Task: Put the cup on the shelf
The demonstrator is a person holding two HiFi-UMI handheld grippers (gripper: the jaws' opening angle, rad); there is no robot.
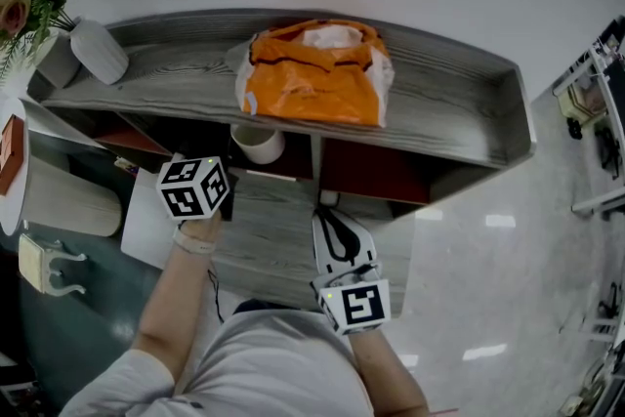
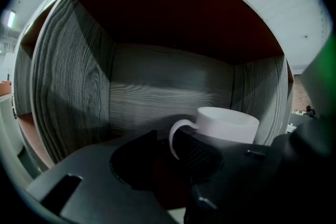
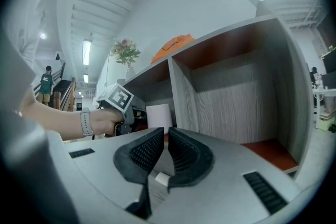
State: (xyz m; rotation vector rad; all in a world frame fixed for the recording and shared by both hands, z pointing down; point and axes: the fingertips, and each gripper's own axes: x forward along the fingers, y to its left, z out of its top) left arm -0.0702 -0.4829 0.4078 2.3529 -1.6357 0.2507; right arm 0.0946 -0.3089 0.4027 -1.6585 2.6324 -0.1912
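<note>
A white cup [image 1: 257, 144] with a handle sits at the mouth of the left compartment of a grey wood-grain shelf [image 1: 439, 103], just under its top board. In the left gripper view the cup [image 2: 227, 124] is inside that compartment, its base hidden behind my right jaw; its handle [image 2: 176, 136] lies beside that jaw's pad. My left gripper [image 1: 229, 173] [image 2: 165, 152] is open, with a wide gap between the jaws. My right gripper [image 1: 332, 215] [image 3: 164, 139] hangs shut and empty in front of the shelf's divider, and from there the cup [image 3: 159, 115] shows ahead of the left gripper [image 3: 118, 107].
An orange bag [image 1: 314, 73] lies on the shelf's top board, and a white vase [image 1: 98, 49] with flowers stands at its left end. The right compartment [image 3: 273, 152] has a red-brown floor. A white sheet [image 1: 146, 229] lies left of my left arm.
</note>
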